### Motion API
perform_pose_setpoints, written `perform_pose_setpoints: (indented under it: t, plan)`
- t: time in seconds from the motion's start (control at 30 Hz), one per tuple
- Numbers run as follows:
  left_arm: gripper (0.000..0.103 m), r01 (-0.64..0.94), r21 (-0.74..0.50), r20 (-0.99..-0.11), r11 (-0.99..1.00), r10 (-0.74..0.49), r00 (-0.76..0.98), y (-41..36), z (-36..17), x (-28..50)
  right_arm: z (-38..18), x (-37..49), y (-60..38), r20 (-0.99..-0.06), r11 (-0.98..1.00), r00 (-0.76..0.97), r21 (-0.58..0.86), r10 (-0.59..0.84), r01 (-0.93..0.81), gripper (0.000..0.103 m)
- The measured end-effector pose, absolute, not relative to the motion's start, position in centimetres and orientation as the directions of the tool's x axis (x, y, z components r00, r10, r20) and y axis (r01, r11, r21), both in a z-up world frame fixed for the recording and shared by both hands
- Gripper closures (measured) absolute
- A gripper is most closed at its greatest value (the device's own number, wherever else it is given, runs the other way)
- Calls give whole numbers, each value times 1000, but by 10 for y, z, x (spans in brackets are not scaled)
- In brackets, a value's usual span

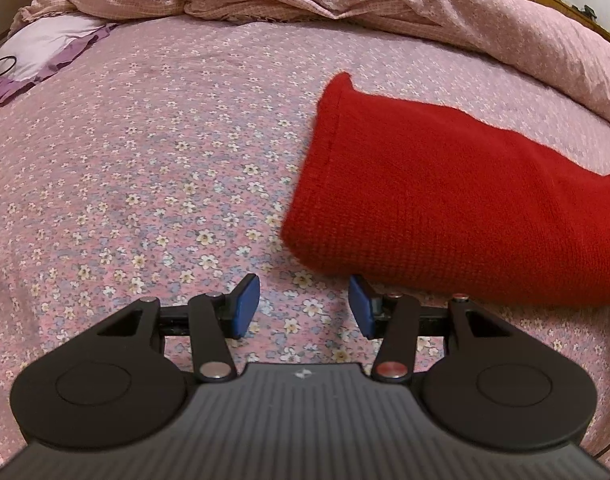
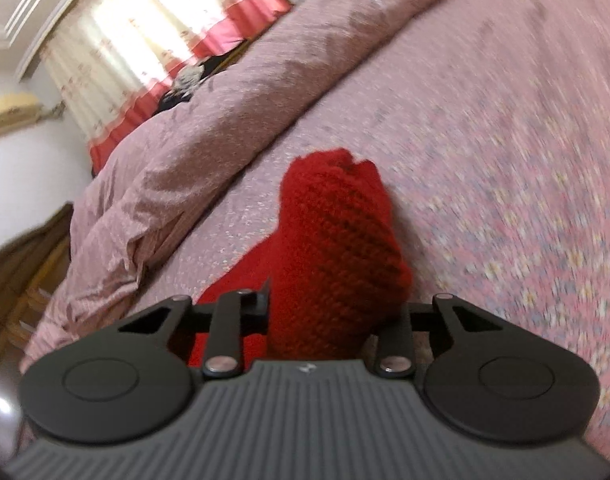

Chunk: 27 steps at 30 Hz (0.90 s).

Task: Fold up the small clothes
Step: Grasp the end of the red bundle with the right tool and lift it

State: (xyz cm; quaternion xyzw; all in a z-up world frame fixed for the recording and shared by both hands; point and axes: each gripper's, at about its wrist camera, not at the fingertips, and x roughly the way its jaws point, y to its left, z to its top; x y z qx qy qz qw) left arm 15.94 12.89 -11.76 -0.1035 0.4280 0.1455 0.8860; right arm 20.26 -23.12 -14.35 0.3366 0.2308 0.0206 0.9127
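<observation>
While my right claw [image 2: 337, 304] has a thick bunch of the red knitted garment [image 1: 457, 208] pinched between its jaws, my left claw [image 1: 303, 308] hangs spread and empty over the floral bedsheet [image 1: 145, 168], just beside the garment's near edge. From the left wrist view the red knit lies flat on the bed, toward the right side, with one corner standing up at the far end; the crumpled pink duvet [image 1: 425, 4] is heaped behind it and a pale pillow [image 1: 45, 48] sits off at the far left. From the right wrist view the gathered wool bulges up out of the jaws, and that picture is smeared, so I cannot tell how much of the cloth is off the bed.

My worry is the grip itself. I have taken a fat wad rather than a clean edge or corner, so I judge that carrying it over may drag several layers at once and leave a lumpy, crooked fold. The knit looks loose and stretchy; a hard pull could distort it or let it slip out of the pads partway. With nothing pinning the other end, the whole piece may slide across the sheet instead of folding. My left claw sits close enough that its right finger could snag the near edge if I bring it in carelessly.
</observation>
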Motion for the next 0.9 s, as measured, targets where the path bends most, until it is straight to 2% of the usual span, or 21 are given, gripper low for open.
perform_pose_setpoints:
  t: [0.4, 0.53, 0.9]
  plan:
    - [48, -359, -49, -778, 932, 190, 599, 153, -108, 154, -76, 204, -171, -309, 905, 925, 419, 221, -77, 70]
    - [48, -332, -63, -784, 941, 159, 600, 165, -103, 159, -65, 205, -151, -288, 917, 927, 380, 241, -120, 70]
    - [48, -346, -75, -774, 935, 164, 612, 188, -98, 156, -52, 211, -73, -285, 936, 904, 245, 318, -252, 70]
